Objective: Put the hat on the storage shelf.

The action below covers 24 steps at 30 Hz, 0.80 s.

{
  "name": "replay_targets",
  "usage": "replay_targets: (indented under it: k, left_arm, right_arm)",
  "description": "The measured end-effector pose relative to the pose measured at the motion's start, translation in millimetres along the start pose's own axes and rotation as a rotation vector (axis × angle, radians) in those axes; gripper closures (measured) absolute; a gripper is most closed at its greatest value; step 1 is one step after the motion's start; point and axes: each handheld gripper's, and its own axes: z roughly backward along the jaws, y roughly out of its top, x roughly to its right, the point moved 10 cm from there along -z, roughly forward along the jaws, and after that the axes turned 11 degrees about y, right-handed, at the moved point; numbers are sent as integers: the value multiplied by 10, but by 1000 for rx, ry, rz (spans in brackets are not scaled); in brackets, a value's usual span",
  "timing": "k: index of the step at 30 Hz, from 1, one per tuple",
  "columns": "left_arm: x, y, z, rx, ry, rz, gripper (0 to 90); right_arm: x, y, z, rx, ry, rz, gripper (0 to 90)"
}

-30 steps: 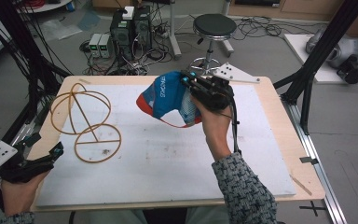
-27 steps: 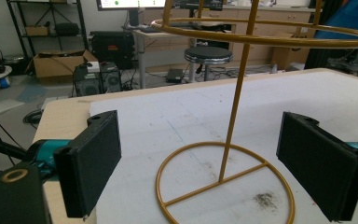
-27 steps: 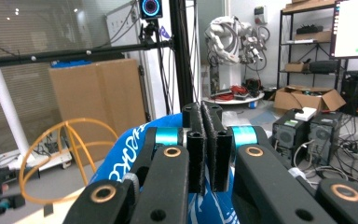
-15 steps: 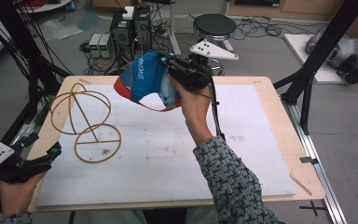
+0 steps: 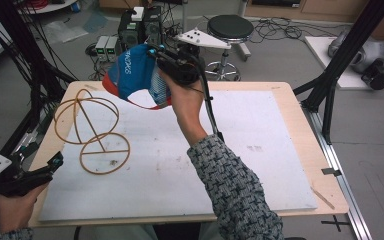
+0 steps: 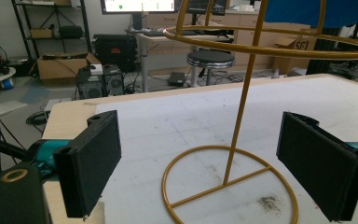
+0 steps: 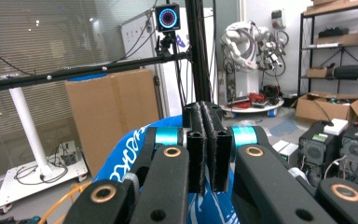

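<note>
Now, cap: a blue cap with white panels and a red brim edge hangs in the air over the far left part of the table, pinched by the right gripper and held above and just beyond the stand.
Right gripper: jaws pressed together on a fold of the cap's cloth; the right gripper view shows the two pads meeting with blue fabric below them.
Left gripper: the left gripper rests low at the near left corner, jaws wide apart and empty; in the left gripper view its pads flank the stand's post but touch nothing.
Stand: a gold wire frame, ring base flat on the white mat, thin upright post, domed hoops on top.
Handling, cap: by my reading light and soft; the crown sags and folds under a pinch, the brim is the stiffest part.
Where to hold: probably the brim or the crown's rim, so the opening hangs downward and can drop over the dome.
Handling, stand: looks light and top-heavy, likely to tip or slide if the cap drags on it.
Steadying: the post or base ring seems the natural place for the left gripper.
Risk: cloth could snag on a hoop, or slip from a thin fold.
</note>
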Motion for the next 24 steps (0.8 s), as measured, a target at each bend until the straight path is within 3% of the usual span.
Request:
replay_targets:
  k: [24]
  left_arm:
    - [-53, 5, 24, 5, 4, 15, 139]
  right_arm:
    - [-200, -113, -717, -24, 27, -26, 884]
